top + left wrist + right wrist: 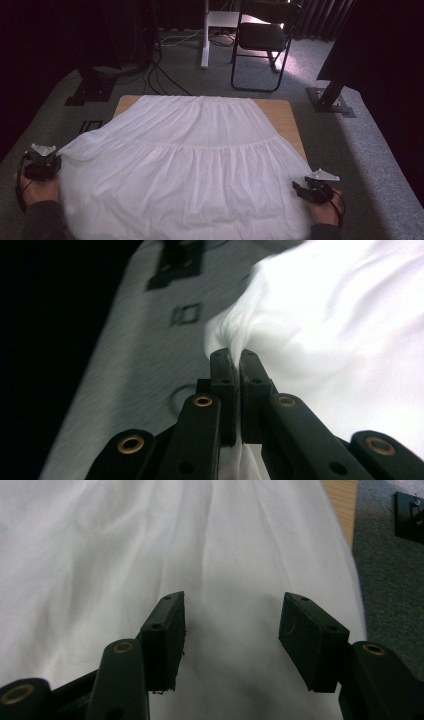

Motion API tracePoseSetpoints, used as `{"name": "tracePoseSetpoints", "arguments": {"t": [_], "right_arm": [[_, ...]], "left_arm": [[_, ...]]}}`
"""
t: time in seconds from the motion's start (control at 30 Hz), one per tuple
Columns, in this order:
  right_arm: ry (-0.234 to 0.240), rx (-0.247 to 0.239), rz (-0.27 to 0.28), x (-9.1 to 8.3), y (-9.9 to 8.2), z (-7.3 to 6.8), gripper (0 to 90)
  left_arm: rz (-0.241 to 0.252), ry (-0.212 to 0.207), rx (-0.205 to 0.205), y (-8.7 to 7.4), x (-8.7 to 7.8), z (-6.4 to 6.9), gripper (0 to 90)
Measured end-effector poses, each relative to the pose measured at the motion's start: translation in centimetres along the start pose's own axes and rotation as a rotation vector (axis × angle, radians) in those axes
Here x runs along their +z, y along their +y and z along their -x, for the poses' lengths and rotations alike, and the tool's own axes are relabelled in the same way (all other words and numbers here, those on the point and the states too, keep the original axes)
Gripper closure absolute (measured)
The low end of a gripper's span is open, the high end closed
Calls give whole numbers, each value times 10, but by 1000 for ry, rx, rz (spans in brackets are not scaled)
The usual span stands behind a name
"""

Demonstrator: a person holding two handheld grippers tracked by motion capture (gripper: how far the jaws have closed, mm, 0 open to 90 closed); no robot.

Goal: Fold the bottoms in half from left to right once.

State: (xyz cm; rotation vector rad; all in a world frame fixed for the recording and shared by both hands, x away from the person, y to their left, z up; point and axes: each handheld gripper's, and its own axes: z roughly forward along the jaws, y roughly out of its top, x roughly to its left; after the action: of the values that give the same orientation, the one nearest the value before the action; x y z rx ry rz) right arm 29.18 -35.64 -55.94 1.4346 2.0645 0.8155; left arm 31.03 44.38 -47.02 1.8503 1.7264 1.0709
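A white tiered skirt (pixel 190 155) lies spread over a small wooden table (pixel 282 112), its hem toward me. At the skirt's left edge my left gripper (pixel 44 162) is shut on a bunched fold of the white cloth (pixel 235 332), lifted off the table's side. In the left gripper view the cloth runs between the closed pads (pixel 222 370). My right gripper (pixel 305 189) hovers at the skirt's right hem, open. In the right gripper view, only the flat skirt (pixel 230 580) lies below and between the spread pads (pixel 165 630).
Grey carpet surrounds the table. A black folding chair (pixel 262 37) and a white stand leg (pixel 204 35) are behind the table. Dark metal stand bases sit at back left (pixel 92 90) and right (pixel 330 100). Cables trail on the floor.
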Motion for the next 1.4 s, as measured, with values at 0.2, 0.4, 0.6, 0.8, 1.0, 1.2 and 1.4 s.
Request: {"name": "tracePoseSetpoints", "arguments": {"t": [0.2, 0.4, 0.6, 0.8, 1.0, 1.2, 1.4], "right_arm": [[22, 5, 9, 1, 0, -2, 431], [45, 44, 22, 2, -3, 1, 431], [41, 34, 23, 2, -3, -1, 432], [51, 30, 26, 3, -2, -4, 432], [36, 23, 14, 3, 1, -8, 443], [29, -45, 60, -7, 24, -40, 450], [160, -94, 153, -14, 62, -91, 450]], "left_arm": [[191, -257, -2, 30, -45, 36, 884], [376, -491, 103, 70, -97, 94, 883], [501, -761, 268, 106, -135, 188, 882], [472, -1191, 330, 108, -135, 301, 883], [318, -1263, 434, 75, -100, 384, 876], [227, -1170, 493, 60, -76, 403, 580], [291, -999, 560, 61, -89, 375, 495]]}}
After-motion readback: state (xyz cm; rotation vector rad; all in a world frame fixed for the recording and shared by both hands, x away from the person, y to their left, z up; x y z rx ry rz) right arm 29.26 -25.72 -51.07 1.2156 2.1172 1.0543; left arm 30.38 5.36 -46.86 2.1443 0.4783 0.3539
